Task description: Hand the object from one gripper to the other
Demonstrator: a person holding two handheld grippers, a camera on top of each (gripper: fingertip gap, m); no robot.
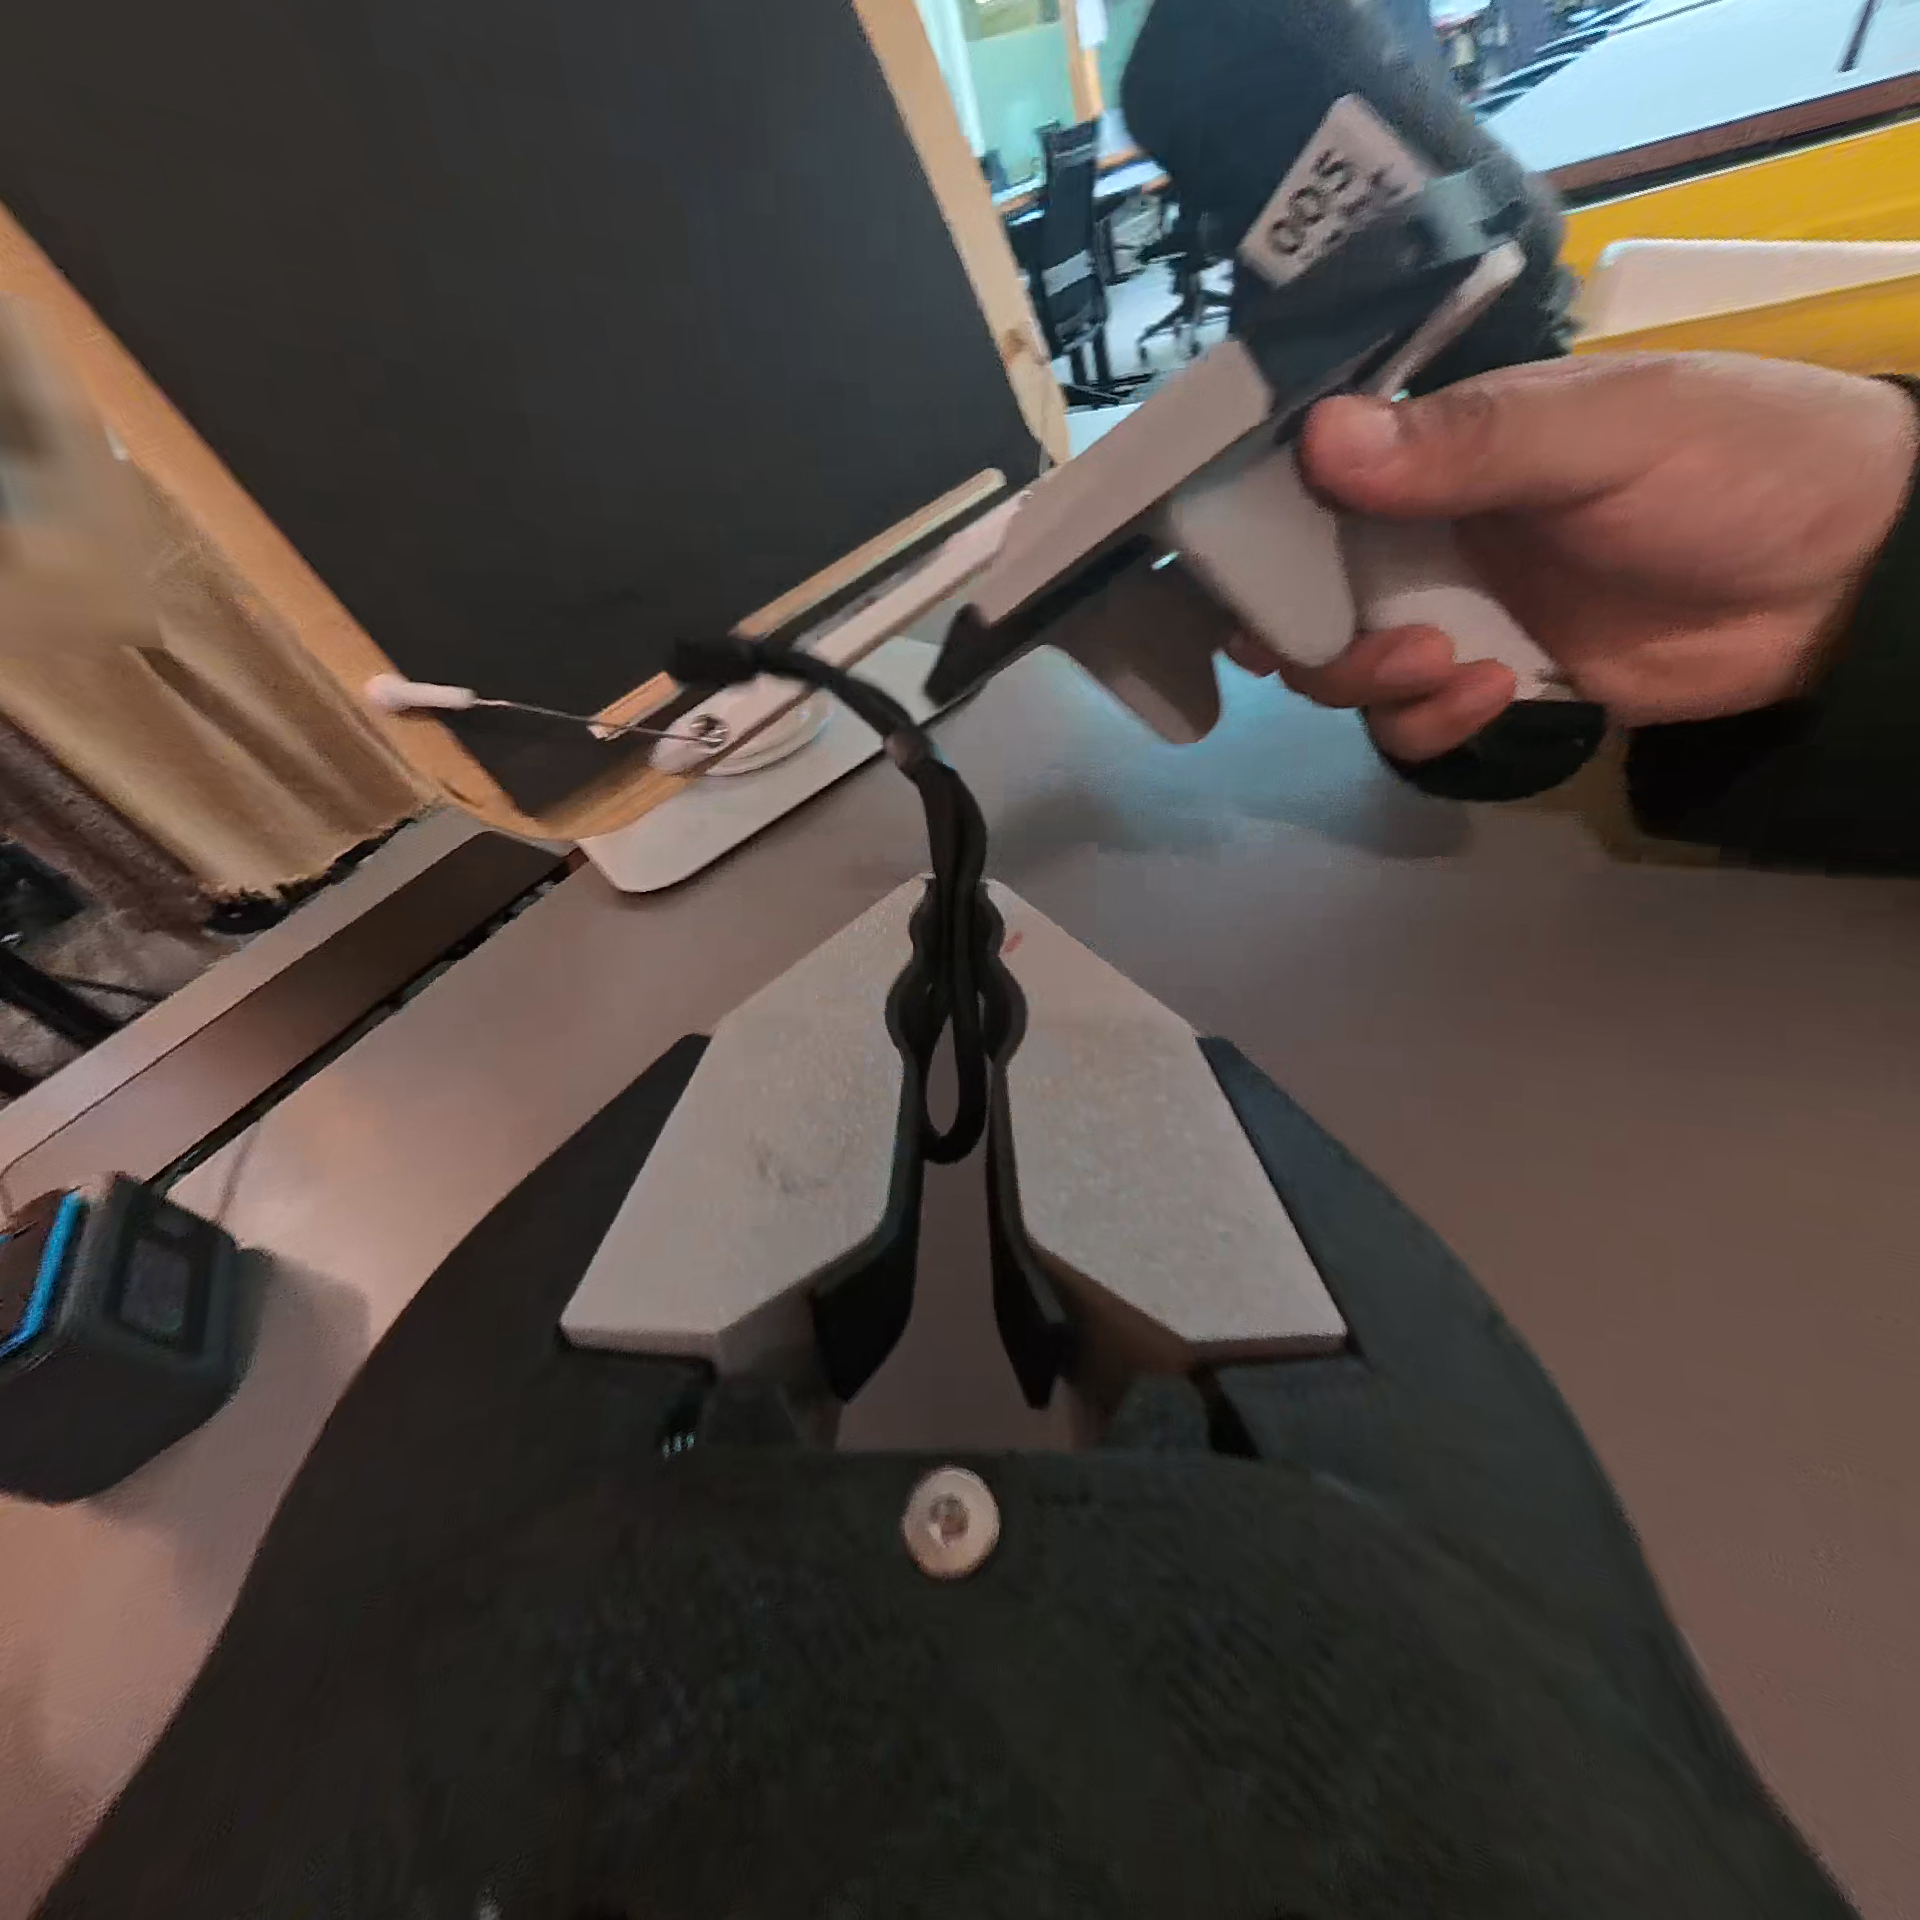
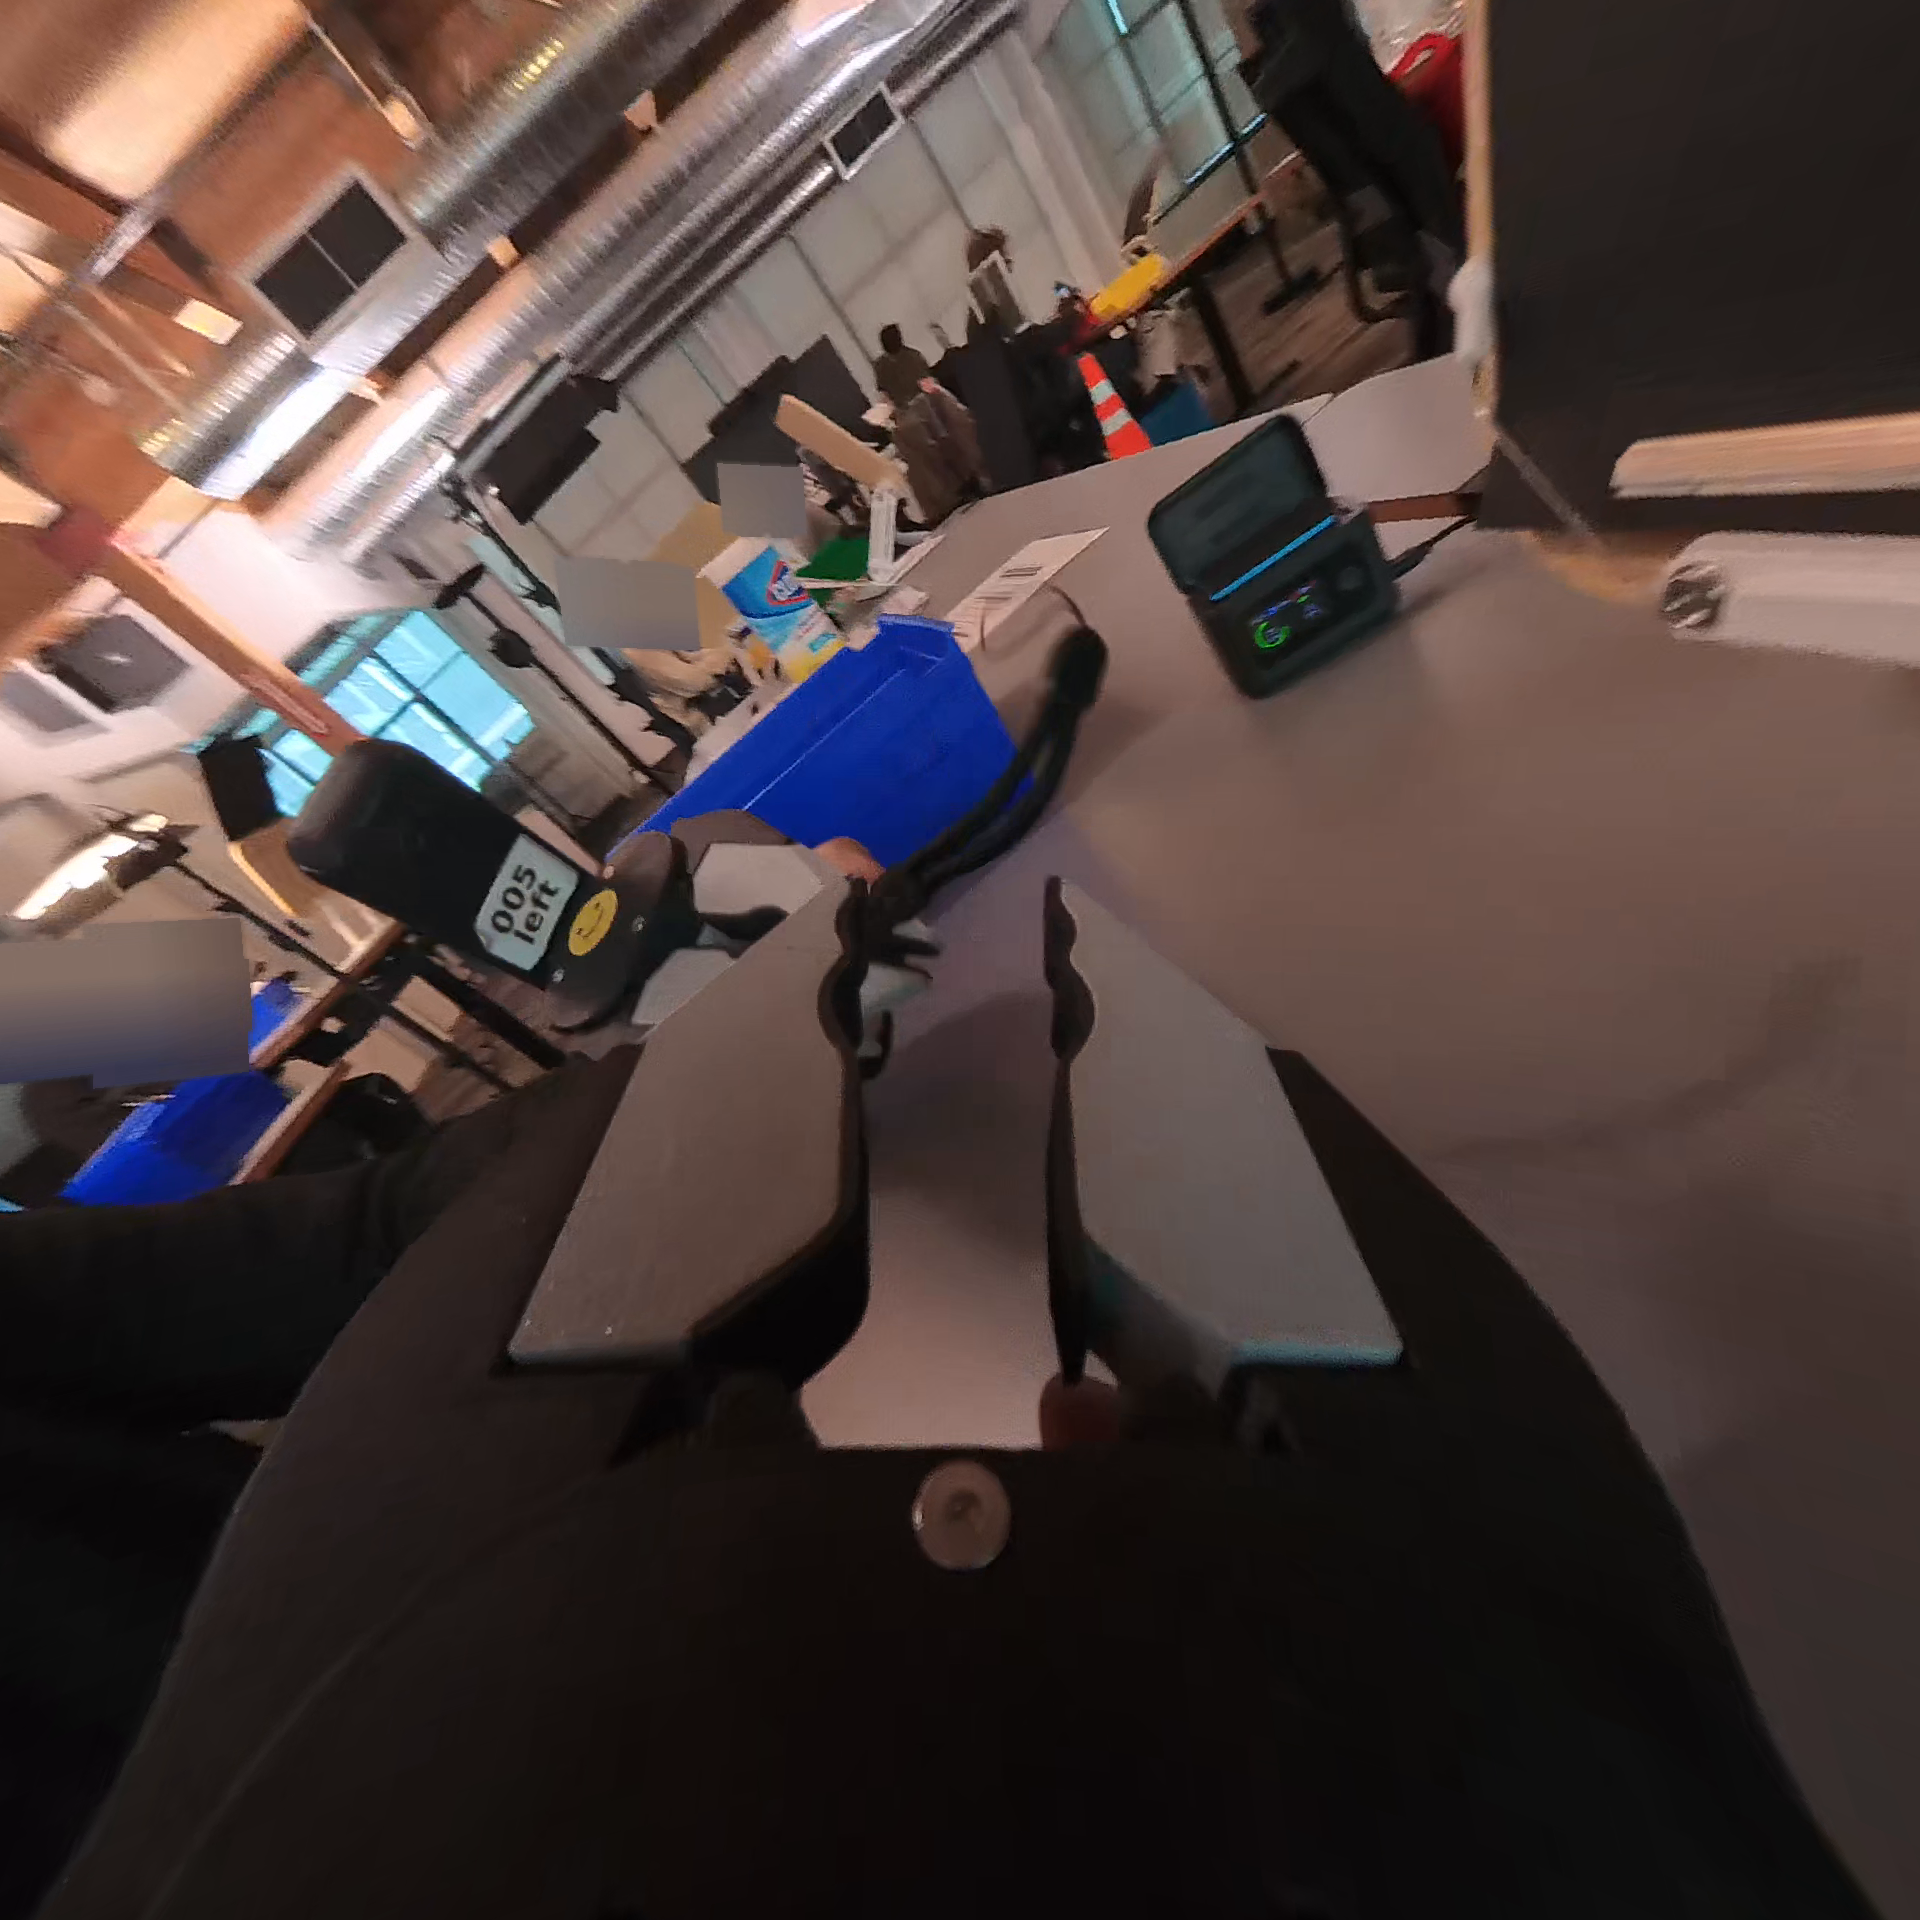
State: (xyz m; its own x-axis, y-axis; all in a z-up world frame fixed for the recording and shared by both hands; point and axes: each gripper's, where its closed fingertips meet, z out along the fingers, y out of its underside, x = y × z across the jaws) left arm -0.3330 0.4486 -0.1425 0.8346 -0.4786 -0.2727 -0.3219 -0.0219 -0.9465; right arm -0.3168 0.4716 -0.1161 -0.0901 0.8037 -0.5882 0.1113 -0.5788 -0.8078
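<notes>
A black bundled cord (image 1: 953,831) stands up between my left gripper's (image 1: 956,899) grey fingers, which are shut on its lower loop. Its top end bends over to the left. My right gripper (image 1: 951,670), held by a hand (image 1: 1621,530), comes in from the upper right with its tips close beside the cord's upper part. In the right wrist view my right gripper (image 2: 951,909) is open and empty. The cord (image 2: 1049,717) lies just beyond its left finger, held by the left gripper (image 2: 790,883). I cannot tell whether the right tips touch the cord.
The grey table (image 1: 1403,1039) lies below both grippers. A black case with blue trim (image 2: 1288,592) sits on it, also at the left edge of the left wrist view (image 1: 114,1340). A blue bin (image 2: 862,748) stands behind the cord. A dark wood-framed panel (image 1: 520,312) on a white base stands at the back. About 4 centimeters separates my left fingertips from my right. The black case with blue trim (image 2: 1288,592) is about 25 centimeters from my left fingertips. Look for it in the left wrist view (image 1: 126,1278) too.
</notes>
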